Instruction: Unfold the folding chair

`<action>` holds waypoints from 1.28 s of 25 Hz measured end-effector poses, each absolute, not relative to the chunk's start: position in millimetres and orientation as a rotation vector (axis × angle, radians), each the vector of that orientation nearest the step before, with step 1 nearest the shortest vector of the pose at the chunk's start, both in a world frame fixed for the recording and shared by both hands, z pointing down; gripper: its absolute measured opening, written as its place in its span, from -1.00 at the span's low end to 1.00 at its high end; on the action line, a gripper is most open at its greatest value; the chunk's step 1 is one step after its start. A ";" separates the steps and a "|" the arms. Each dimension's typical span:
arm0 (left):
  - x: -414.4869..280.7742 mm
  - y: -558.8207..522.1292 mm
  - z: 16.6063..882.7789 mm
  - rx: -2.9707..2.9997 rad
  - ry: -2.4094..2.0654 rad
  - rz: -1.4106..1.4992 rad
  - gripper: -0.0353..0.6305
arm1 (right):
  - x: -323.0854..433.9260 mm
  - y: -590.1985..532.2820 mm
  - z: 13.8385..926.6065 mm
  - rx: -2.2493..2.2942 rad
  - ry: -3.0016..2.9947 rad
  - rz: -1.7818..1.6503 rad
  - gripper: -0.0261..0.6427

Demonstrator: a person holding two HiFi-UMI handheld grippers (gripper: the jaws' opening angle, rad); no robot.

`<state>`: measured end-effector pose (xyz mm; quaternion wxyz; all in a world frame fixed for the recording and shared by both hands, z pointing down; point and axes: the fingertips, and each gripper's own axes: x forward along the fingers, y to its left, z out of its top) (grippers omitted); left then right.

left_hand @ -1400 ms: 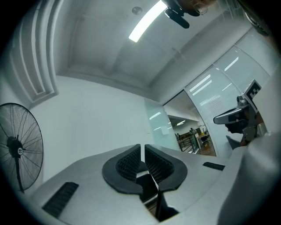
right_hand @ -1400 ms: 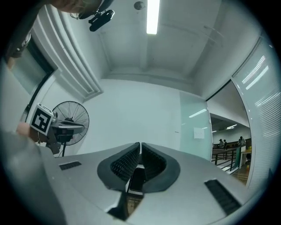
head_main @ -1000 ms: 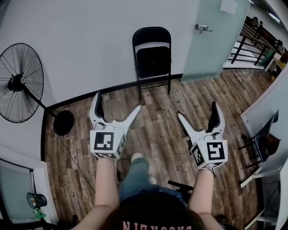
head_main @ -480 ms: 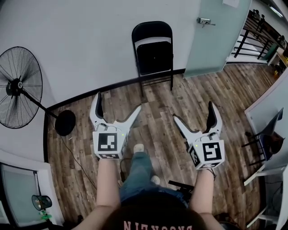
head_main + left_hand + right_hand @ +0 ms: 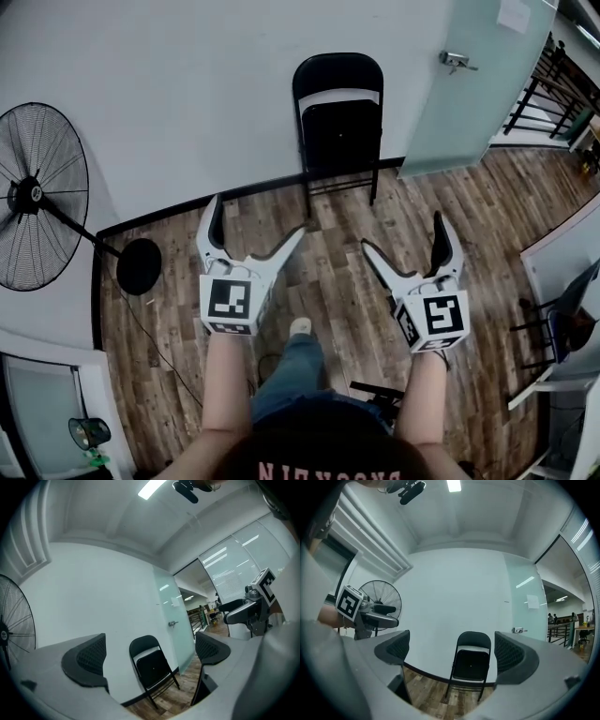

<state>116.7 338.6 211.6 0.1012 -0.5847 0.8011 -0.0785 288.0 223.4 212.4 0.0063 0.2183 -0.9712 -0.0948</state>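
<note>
Chair [image 5: 338,122] folded upright against wall, facing person.

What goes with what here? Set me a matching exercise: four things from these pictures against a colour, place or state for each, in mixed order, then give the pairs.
Things:
1. folding chair
2. fan
3. door
4. left gripper

Descriptions:
A. jaws apart, nothing between them
B. black, folded up
C. far left, on a round base
D. pale green, with a metal handle

Pairs: 1-B, 2-C, 3-D, 4-A
</note>
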 end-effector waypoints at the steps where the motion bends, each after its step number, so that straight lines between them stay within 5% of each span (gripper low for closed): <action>1: 105.6 331.1 213.1 -1.741 2.356 -0.243 0.82 | 274.7 216.2 212.8 0.684 -3.029 -0.308 0.71; 15: -49.9 226.5 217.1 -1.783 2.344 -0.245 0.82 | 133.4 115.2 221.5 0.766 -2.907 -0.355 0.70; 32: -123.0 186.0 236.9 -1.815 2.395 -0.183 0.81 | 78.1 70.1 220.4 0.827 -2.830 -0.370 0.70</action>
